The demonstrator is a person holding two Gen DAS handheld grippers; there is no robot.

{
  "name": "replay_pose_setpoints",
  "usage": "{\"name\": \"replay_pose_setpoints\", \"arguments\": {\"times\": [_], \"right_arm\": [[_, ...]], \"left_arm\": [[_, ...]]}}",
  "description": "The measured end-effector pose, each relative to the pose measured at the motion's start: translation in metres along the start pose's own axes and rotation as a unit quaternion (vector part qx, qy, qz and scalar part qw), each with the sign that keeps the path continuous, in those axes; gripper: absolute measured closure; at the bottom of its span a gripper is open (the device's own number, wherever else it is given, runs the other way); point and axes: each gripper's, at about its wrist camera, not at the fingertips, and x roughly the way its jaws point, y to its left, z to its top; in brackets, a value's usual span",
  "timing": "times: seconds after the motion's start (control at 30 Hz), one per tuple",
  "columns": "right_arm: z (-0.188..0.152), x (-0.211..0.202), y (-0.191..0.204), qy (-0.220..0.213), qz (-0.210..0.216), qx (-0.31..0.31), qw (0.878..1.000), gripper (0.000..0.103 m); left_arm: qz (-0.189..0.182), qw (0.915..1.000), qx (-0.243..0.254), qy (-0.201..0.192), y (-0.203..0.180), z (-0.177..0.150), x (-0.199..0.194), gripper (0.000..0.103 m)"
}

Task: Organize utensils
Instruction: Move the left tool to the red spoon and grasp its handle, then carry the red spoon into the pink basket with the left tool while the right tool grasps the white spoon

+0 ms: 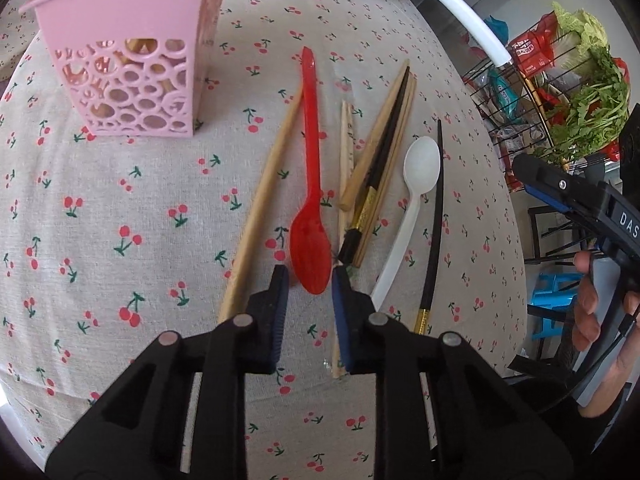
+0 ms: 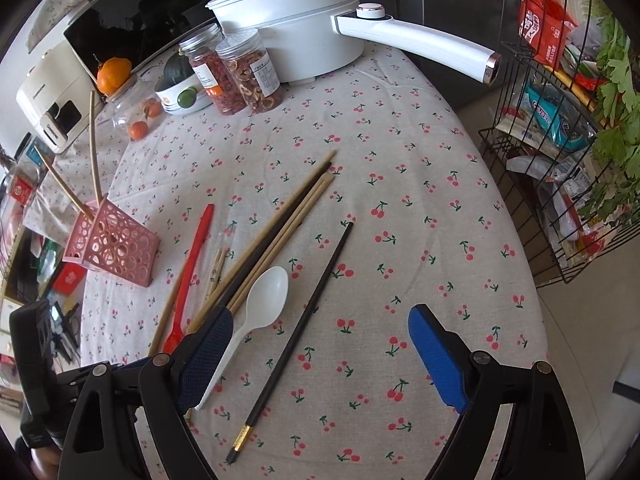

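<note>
- Left wrist view: my left hand-held gripper (image 1: 310, 280) has narrowed around the bowl of the red plastic spoon (image 1: 310, 184), one pad on each side of it. I cannot tell whether the pads press on it yet, so I count it as not gripped.
- The red spoon lies on the cherry-print counter (image 1: 120, 200), to the right of the pink openwork utensil holder (image 1: 128, 60), with a pale wooden chopstick (image 1: 264, 208) touching its handle.
- I judge the spoon light, stiff and slick; the rounded bowl may squirt out, so the flat handle would be the safer hold.
- Beyond the spoon, away from the holder, lie a bundle of chopsticks (image 1: 384, 152), a white plastic spoon (image 1: 412, 192) and a lone black chopstick (image 1: 434, 220).
- Pale wooden pieces show through the holder's holes.
- Right wrist view: my right hand-held gripper (image 2: 320, 360) stands wide apart and empty over the white spoon (image 2: 260, 308) and black chopstick (image 2: 304, 328).
- The pink holder (image 2: 112, 248), far left of them, carries two upright chopsticks (image 2: 94, 144).
</note>
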Motion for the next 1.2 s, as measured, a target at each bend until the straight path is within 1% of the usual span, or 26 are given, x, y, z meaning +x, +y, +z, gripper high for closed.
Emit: {"name": "replay_pose_setpoints", "arguments": {"times": [0.07,0.13,0.17,0.23,0.3,0.47,0.53,0.57,0.6,0.63,0.7,0.8,0.93,1.03,1.07,1.1,1.2], "right_arm": [[0.000,0.004,0.002,0.004,-0.001,-0.003,1.000,0.012],[0.000,0.008,0.005,0.007,-0.001,-0.006,1.000,0.012],[0.001,0.010,0.005,0.008,0.000,-0.008,1.000,0.012],[0.002,0.015,0.006,0.009,0.006,-0.007,1.000,0.012],[0.003,0.019,0.004,0.011,0.018,0.002,1.000,0.012],[0.010,0.029,-0.003,0.009,0.053,0.030,0.998,0.014],[0.013,0.033,-0.002,0.007,0.070,0.034,0.997,0.025],[0.015,0.036,-0.001,0.008,0.078,0.034,0.996,0.033],[0.016,0.039,0.000,0.009,0.086,0.033,0.996,0.040],[0.017,0.042,0.002,0.011,0.094,0.031,0.995,0.043],[0.018,0.049,0.008,0.018,0.102,0.024,0.994,0.055],[0.018,0.057,0.015,0.022,0.093,0.005,0.995,0.063],[0.015,0.067,0.015,0.026,0.082,-0.002,0.996,0.069],[0.012,0.074,0.012,0.028,0.094,0.006,0.995,0.078],[0.010,0.077,0.012,0.030,0.099,0.008,0.995,0.083],[0.009,0.079,0.012,0.031,0.103,0.009,0.994,0.091],[0.004,0.081,0.013,0.024,0.100,0.008,0.995,0.097]], "left_arm": [[-0.001,0.9999,-0.004,-0.011,0.001,0.001,0.001,0.092],[0.001,0.9998,-0.006,-0.020,0.001,0.002,0.000,0.097],[0.008,0.9997,-0.002,-0.024,0.000,0.002,-0.001,0.099],[0.018,0.9993,0.006,-0.032,-0.001,0.000,-0.007,0.099],[0.020,0.9987,0.016,-0.045,0.000,-0.002,-0.017,0.100],[0.036,0.9926,0.052,-0.104,-0.003,-0.004,-0.051,0.100],[0.041,0.9889,0.060,-0.130,-0.003,-0.004,-0.064,0.100],[0.044,0.9868,0.064,-0.142,-0.006,-0.002,-0.069,0.100],[0.046,0.9846,0.069,-0.154,-0.005,-0.003,-0.076,0.100],[0.047,0.9823,0.073,-0.166,-0.003,-0.003,-0.084,0.100],[0.049,0.9781,0.079,-0.186,-0.006,-0.003,-0.094,0.100],[0.047,0.9728,0.086,-0.210,-0.006,-0.002,-0.107,0.100],[0.042,0.9662,0.093,-0.237,-0.008,-0.002,-0.120,0.101],[0.047,0.9600,0.103,-0.256,-0.012,-0.003,-0.130,0.101],[0.048,0.9580,0.106,-0.262,-0.012,-0.004,-0.132,0.101],[0.049,0.9560,0.108,-0.268,-0.013,-0.004,-0.135,0.101],[0.050,0.9510,0.115,-0.283,-0.015,-0.006,-0.143,0.101]]}}
